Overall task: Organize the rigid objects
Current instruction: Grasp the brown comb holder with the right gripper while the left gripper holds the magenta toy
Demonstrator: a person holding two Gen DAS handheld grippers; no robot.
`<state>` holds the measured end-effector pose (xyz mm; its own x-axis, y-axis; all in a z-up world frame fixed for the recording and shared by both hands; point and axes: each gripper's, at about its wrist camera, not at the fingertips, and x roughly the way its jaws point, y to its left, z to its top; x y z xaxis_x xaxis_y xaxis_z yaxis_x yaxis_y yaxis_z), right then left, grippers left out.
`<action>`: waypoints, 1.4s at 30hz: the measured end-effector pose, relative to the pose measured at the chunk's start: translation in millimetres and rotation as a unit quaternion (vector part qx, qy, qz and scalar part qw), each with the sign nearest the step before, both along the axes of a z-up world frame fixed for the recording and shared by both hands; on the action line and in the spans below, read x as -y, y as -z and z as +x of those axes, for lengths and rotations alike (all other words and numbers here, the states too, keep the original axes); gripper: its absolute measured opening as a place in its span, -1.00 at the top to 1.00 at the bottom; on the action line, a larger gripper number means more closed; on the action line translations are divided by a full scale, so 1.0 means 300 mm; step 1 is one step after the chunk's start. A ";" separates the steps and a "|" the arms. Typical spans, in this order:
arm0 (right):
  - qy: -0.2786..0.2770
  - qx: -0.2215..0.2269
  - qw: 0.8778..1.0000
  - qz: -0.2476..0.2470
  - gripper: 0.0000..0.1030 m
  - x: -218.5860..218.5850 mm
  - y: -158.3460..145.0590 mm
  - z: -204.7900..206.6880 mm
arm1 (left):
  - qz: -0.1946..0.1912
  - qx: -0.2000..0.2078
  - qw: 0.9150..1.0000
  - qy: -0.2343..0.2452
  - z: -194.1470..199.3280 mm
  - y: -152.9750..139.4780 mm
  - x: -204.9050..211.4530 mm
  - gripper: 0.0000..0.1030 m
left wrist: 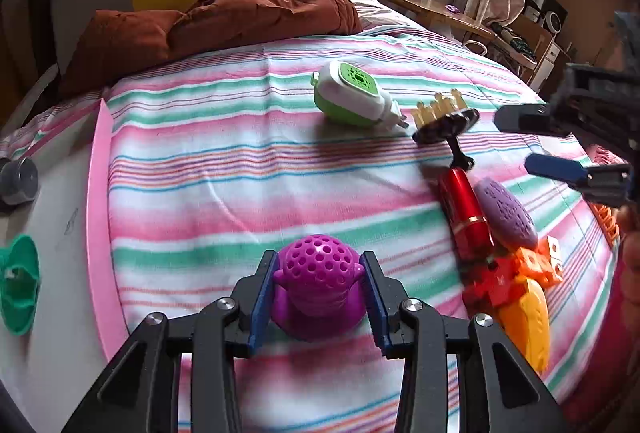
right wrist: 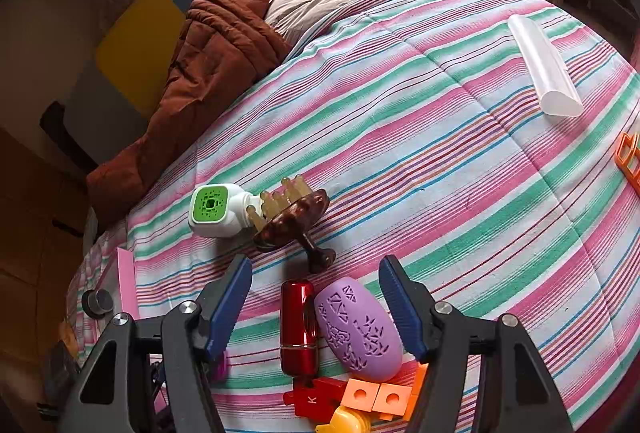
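Observation:
On the striped bedspread [left wrist: 240,173] stands a purple perforated toy [left wrist: 318,285], and my left gripper [left wrist: 320,261] is shut on its sides. To its right lie a red cylinder [left wrist: 466,213], a lilac oval case [left wrist: 506,213] and a heap of orange and red blocks [left wrist: 520,273]. My right gripper [right wrist: 316,269] hovers open over the red cylinder [right wrist: 298,329] and the lilac case [right wrist: 358,329], its pads clear of both. It also shows at the right edge of the left wrist view as the right gripper [left wrist: 532,143].
A green-and-white plug-in device [right wrist: 212,209] and a brown scalp brush [right wrist: 292,217] lie further back. A clear tube [right wrist: 544,69] and an orange frame [right wrist: 628,157] sit at the right. A pink-edged white board [left wrist: 100,213] at the left bears a green piece [left wrist: 18,285]. A brown quilt [left wrist: 248,1] is heaped behind.

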<state>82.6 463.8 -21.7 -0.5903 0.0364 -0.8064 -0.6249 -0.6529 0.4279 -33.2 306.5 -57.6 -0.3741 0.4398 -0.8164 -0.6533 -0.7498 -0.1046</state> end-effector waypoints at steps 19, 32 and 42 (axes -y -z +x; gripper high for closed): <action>-0.134 0.108 0.977 0.126 0.40 0.054 0.091 -0.231 | 0.019 -0.044 0.999 0.016 0.075 0.030 0.033 0.20; -0.146 0.098 0.982 0.061 0.70 0.019 0.146 -0.275 | 0.027 -0.051 0.998 0.007 0.081 0.034 0.045 0.19; -0.131 0.071 0.988 0.029 0.60 -0.008 0.157 -0.270 | 0.030 -0.055 0.998 0.005 0.093 0.035 0.051 0.18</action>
<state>1.6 466.3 -68.7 -0.4669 -0.0538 -0.8827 -0.4826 -0.8209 0.3053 -5.3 291.3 -68.2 -0.4548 0.4909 -0.7431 -0.6707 -0.7378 -0.0769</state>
